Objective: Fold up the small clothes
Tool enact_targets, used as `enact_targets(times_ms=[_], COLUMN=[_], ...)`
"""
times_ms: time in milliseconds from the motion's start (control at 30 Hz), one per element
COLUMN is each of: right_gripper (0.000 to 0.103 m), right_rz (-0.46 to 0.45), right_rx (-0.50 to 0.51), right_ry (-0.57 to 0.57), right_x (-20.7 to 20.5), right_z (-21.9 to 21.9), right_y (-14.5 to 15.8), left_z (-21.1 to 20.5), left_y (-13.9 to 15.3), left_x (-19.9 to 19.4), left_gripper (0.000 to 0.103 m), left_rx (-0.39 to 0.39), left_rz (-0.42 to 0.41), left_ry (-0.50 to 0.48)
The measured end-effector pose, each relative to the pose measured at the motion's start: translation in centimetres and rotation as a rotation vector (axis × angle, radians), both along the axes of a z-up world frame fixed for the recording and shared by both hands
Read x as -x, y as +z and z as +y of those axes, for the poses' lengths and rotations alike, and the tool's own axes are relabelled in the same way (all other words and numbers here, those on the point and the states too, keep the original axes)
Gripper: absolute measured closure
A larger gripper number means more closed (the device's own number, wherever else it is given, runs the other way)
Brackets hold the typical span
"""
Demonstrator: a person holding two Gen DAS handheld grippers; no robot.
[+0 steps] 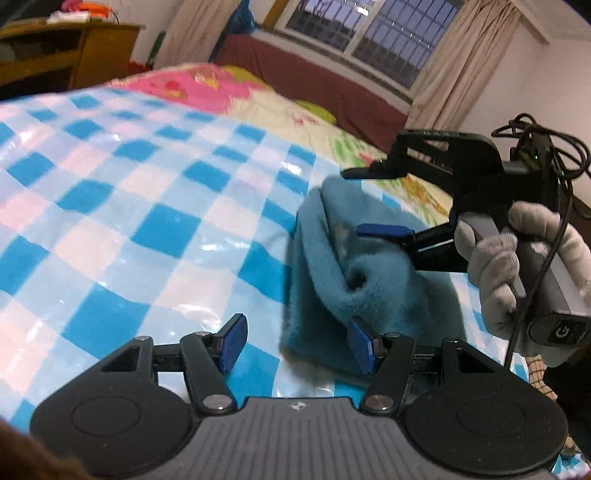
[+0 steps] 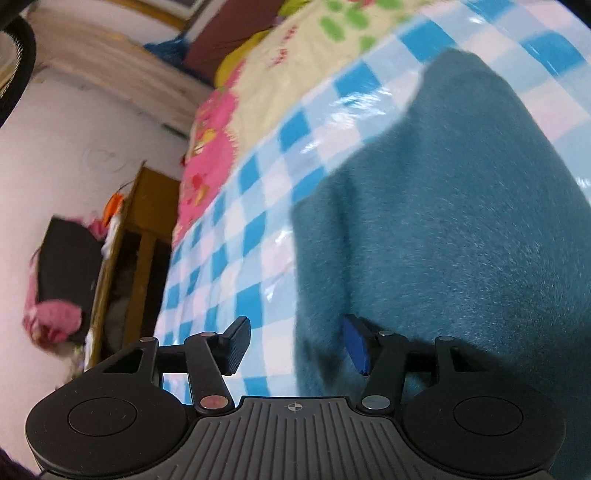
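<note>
— Bedroom scene, work surface first: what lies nearest on the glossy blue-and-white checked plastic sheet (image 1: 122, 206)?

— Nearest in the left wrist view is the left gripper (image 1: 295, 343), jaws apart and empty. One blue pad sits at the near edge of the fuzzy teal garment (image 1: 332, 266) without pinching it, the other hangs over bare sheet.

— And the other claw?

— Just beyond, the right gripper (image 1: 373, 203), carried by a hand in a grey knit glove (image 1: 513, 266), hovers above the teal bundle with its jaws spread and nothing between them. From its own camera the right gripper (image 2: 295, 345) straddles the cloth's left edge, unclamped.

— So how far is the folding?

— Partway, I'd judge — the garment lies doubled over on the sheet, yet lumpy, with a rolled hollow in the middle. It probably needs another fold and some smoothing.

— Farther back?

— A flowered quilt in pink and yellow (image 1: 229, 88), then a curtained window (image 1: 369, 33).
</note>
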State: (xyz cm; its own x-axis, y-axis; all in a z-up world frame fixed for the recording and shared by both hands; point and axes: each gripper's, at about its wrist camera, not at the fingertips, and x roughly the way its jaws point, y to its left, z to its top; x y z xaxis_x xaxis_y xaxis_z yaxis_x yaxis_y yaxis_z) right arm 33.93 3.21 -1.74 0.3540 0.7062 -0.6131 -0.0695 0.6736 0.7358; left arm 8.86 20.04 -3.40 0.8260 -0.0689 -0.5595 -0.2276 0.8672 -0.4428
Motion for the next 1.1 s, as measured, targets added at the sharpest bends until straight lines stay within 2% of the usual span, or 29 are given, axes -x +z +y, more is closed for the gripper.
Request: enact_targets(times_ms=[67,233,333,400,500,533,567,600,667,800,900,1033,1100], right_gripper=[0.047,0.047,0.051,0.057,0.059,0.061,0.07,0.075,0.082,0.087,0.087,0.087,0.084], right_rz=[-0.048,-0.209,-0.192,-0.191,-0.188,-0.197,-0.212,-0.222,-0.229,-0.224,-0.204,-0.125,-0.09], right_rx=[0.028,0.23,0.36,0.448,0.518,0.534,0.552,0.565,0.563,0.517,0.447,0.389,0.337], right_ry=[0.037,0.169,0.252,0.292,0.313,0.316,0.318,0.321,0.331,0.323,0.274,0.224,0.191], right_x=[0.4,1.3,1.0,0.7,0.3,0.2,0.1,-0.1,-0.2,-0.1,-0.3,-1.0,-1.3], right_z=[-0.3,1.2,3.2,4.5,5.7,6.1,6.4,6.7,6.9,6.9,6.8,7.1,6.9], right_y=[1.3,4.0,3.5,2.7,1.2,1.0,0.9,0.8,1.0,1.4,1.1,-1.0,-1.6], left_z=[-0.3,-2.2,-2.8,-3.1,-4.0,-4.2,-4.2,-3.8,-2.7,0.0,0.5,0.2,0.4], left_y=[0.8,3.2,3.0,2.4,1.6,1.3,0.9,0.3,-0.9,-2.4,-2.5,-3.2,-3.6], left_x=[0.3,-1.1,-2.7,-3.7,-4.2,-4.4,-4.7,-5.0,-5.3,-5.0,-4.7,-4.6,-4.7], left_gripper=[0.04,0.039,0.039,0.041,0.044,0.047,0.048,0.05,0.064,0.065,0.065,0.065,0.064], left_rx=[-0.008,-0.093,-0.084,-0.071,-0.097,-0.114,-0.125,-0.117,-0.085,0.034,0.027,0.002,0.012], left_rz=[-0.028,-0.119,-0.139,-0.122,-0.122,-0.113,-0.096,-0.073,-0.016,0.034,0.048,0.087,0.105], left_ry=[-0.01,-0.08,-0.14,-0.159,-0.187,-0.189,-0.186,-0.178,-0.142,-0.085,-0.049,-0.04,-0.027])
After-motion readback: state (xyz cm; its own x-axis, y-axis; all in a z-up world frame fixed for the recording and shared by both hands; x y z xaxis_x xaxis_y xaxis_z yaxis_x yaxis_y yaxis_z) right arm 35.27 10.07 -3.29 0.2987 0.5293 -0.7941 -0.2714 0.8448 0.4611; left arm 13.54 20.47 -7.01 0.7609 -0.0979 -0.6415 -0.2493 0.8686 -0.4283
